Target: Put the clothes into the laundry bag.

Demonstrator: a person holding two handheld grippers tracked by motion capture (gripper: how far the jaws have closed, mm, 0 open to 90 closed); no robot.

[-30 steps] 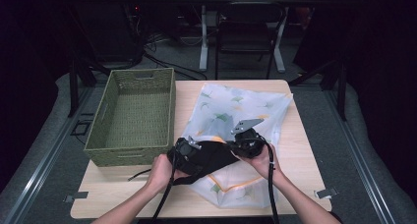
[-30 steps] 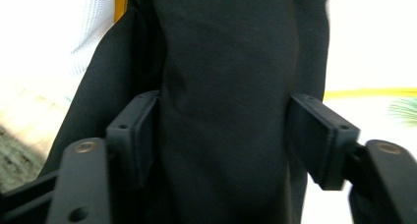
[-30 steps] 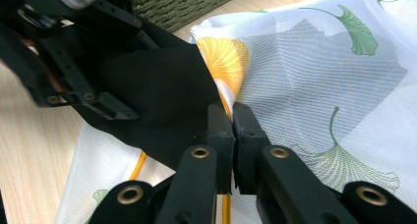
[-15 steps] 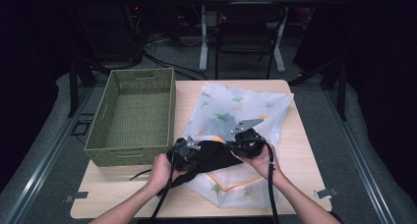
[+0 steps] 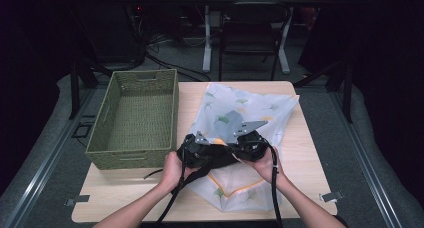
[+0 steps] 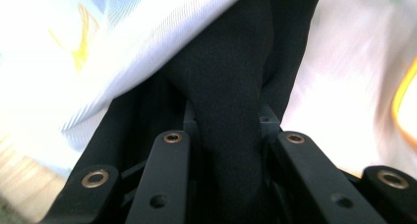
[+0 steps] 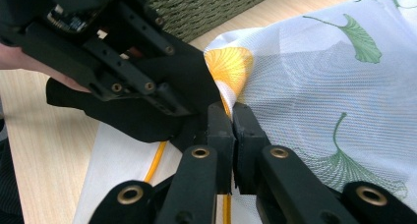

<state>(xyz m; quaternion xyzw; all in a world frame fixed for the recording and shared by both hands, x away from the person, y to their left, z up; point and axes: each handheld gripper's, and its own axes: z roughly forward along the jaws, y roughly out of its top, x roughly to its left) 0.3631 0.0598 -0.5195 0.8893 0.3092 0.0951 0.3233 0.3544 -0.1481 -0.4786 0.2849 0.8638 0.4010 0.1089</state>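
A white mesh bag [image 5: 250, 108] printed with green and yellow leaves lies on the wooden table [image 5: 305, 153]. My right gripper [image 7: 231, 111] is shut on the bag's edge beside a yellow leaf [image 7: 228, 67]. My left gripper [image 6: 228, 118] is shut on a black cloth [image 6: 231, 71], with the bag's white mesh [image 6: 98, 47] draped over it. In the high view the left gripper [image 5: 200, 144] and right gripper [image 5: 250, 138] sit close together over the bag's middle, the black cloth [image 5: 220, 157] bunched between them. The right gripper view shows the left gripper [image 7: 113, 52] right against the bag's edge.
A green woven basket [image 5: 135, 118] stands on the table's left half, close to the left gripper; its wall [image 7: 206, 8] is just behind the grippers. Black cables [image 5: 272, 188] trail back along both forearms. Bare table [image 5: 115, 193] lies in front of the basket.
Both grippers keep their holds. The left gripper with the black cloth has shifted slightly toward the right gripper; the bag and basket have not moved.
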